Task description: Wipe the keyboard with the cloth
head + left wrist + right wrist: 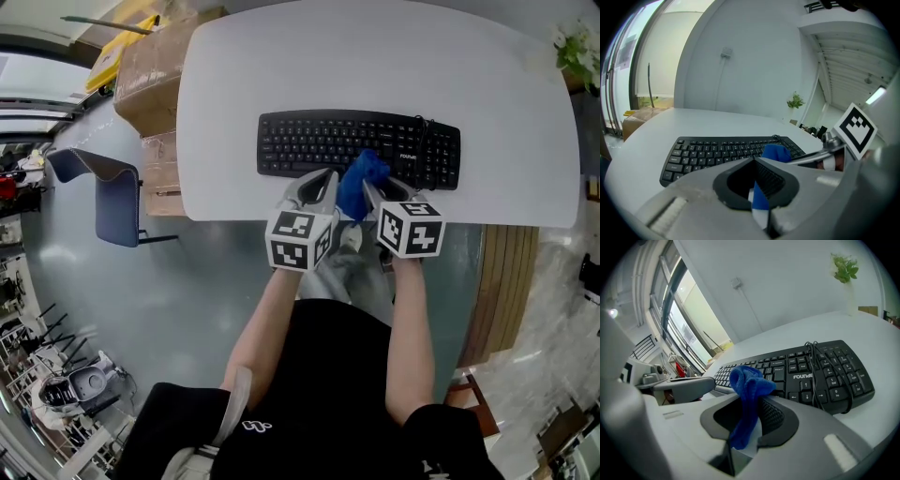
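The cloth (747, 380) is pinched by left tool (757, 163) and right tool (754, 399); the cable (817, 376) just ahead could be snagged, dragging the keyboard (855, 376).

Left gripper (322, 180) and right gripper (377, 190) abreast, jaws closed

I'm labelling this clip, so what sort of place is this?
Probably an office or workroom: a black keyboard on a white table, a blue chair and cardboard boxes beside it.
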Tool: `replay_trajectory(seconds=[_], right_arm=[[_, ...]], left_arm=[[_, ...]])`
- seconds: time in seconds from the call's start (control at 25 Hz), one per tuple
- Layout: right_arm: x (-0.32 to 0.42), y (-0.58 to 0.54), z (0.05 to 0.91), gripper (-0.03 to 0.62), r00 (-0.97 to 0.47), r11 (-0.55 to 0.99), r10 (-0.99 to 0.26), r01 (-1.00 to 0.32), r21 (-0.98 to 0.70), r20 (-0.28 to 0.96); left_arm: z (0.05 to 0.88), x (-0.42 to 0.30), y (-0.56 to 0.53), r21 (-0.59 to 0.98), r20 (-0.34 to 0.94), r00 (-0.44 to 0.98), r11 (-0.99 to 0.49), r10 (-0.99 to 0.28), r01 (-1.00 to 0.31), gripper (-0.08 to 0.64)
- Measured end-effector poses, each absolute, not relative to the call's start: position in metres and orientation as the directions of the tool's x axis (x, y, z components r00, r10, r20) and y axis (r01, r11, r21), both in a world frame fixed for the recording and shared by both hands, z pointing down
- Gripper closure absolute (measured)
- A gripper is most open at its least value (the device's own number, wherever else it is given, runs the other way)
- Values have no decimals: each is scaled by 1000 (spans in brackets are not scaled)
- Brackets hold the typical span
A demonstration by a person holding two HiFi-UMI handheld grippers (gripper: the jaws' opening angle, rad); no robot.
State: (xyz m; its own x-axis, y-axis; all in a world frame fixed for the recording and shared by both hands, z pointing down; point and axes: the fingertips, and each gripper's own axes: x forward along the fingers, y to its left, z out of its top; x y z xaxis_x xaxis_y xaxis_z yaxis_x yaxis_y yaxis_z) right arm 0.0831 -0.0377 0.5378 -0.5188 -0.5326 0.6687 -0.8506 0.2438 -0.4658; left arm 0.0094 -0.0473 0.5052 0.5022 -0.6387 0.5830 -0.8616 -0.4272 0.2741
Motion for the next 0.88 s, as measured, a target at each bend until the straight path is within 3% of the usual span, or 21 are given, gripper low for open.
replay_trajectory(seconds=[0.88], right_arm=[[158,-33,529,497,-387,120,-616,-907,-403,687]], left_arm=[[501,66,-53,290,566,589,-530,-577,-797,561]])
